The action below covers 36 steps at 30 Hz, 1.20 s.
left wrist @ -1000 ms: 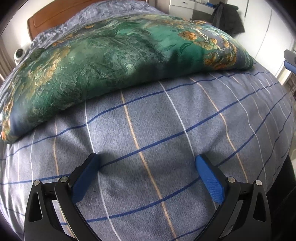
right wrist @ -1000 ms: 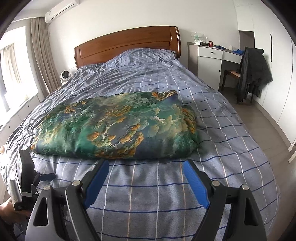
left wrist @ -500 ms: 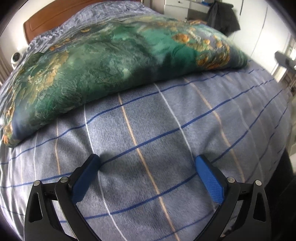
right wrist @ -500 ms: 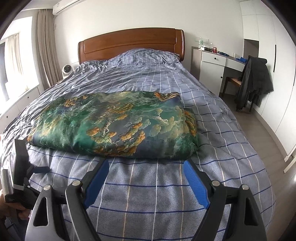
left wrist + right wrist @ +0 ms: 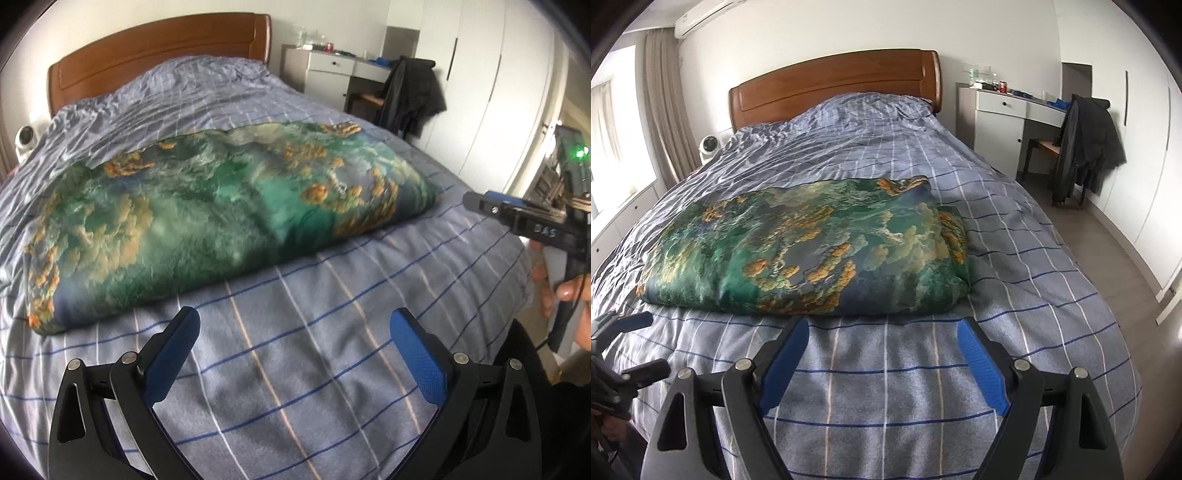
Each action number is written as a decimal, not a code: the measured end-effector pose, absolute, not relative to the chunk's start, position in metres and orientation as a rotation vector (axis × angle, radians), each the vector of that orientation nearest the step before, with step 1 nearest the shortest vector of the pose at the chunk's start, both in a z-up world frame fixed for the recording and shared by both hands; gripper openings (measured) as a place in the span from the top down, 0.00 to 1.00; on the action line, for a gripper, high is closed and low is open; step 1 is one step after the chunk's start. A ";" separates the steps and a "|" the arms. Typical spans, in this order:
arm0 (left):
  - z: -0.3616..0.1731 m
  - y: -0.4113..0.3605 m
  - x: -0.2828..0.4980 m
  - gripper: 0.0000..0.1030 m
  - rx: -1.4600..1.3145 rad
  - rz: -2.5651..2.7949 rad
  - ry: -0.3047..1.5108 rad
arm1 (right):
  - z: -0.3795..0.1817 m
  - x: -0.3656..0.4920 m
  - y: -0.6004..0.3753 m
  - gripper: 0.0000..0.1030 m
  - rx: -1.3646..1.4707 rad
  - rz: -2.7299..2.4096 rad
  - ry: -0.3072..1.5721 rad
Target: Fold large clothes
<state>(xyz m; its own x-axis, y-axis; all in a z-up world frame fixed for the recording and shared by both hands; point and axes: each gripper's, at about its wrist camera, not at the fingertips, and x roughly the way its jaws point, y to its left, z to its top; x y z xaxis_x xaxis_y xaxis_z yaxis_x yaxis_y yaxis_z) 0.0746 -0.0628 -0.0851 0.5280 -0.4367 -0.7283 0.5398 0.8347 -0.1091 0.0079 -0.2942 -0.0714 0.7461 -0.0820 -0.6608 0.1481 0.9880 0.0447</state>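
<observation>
The folded green and gold patterned silky garment (image 5: 809,247) is laid flat across the middle of the blue checked bed (image 5: 923,387), at twelve o'clock of both grippers, presumably so its near edge can be reached. The left gripper (image 5: 293,334) and right gripper (image 5: 881,339) are held above the bedding with fingers wide and empty. Nothing is seen barring the way; a dark jacket on a chair (image 5: 1084,144) stands well apart at two o'clock.

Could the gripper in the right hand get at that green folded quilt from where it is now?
Probably yes. The right gripper is open and empty, and only bare checked bedspread lies between it and the near edge of the green quilt. Nothing blocks the way.
</observation>
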 end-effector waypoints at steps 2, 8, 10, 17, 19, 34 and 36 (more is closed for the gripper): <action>-0.085 -0.063 0.071 0.01 0.133 -0.591 0.828 | -0.072 0.008 -0.299 0.18 0.114 -0.139 0.718; -0.081 -0.066 0.069 0.01 0.145 -0.606 0.821 | -0.076 0.006 -0.318 0.18 0.188 -0.174 0.731; -0.080 -0.068 0.068 0.01 0.149 -0.612 0.822 | -0.076 0.005 -0.323 0.18 0.205 -0.182 0.731; -0.077 -0.069 0.067 0.01 0.164 -0.617 0.809 | -0.079 0.005 -0.332 0.18 0.240 -0.191 0.734; -0.075 -0.070 0.067 0.01 0.165 -0.618 0.806 | -0.079 0.005 -0.333 0.18 0.239 -0.190 0.733; -0.054 -0.077 0.091 0.01 0.248 -0.624 0.724 | -0.076 0.015 -0.367 0.18 0.310 -0.188 0.716; -0.054 -0.086 0.102 0.01 0.270 -0.643 0.727 | -0.074 0.024 -0.378 0.18 0.312 -0.193 0.719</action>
<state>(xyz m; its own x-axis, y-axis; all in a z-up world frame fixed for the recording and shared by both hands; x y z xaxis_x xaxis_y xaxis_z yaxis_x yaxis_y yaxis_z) 0.1023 -0.0856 -0.0544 0.5674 -0.4491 -0.6902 0.6296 0.7768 0.0121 0.0242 -0.3781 -0.0737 0.7374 -0.0665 -0.6722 0.2790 0.9362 0.2135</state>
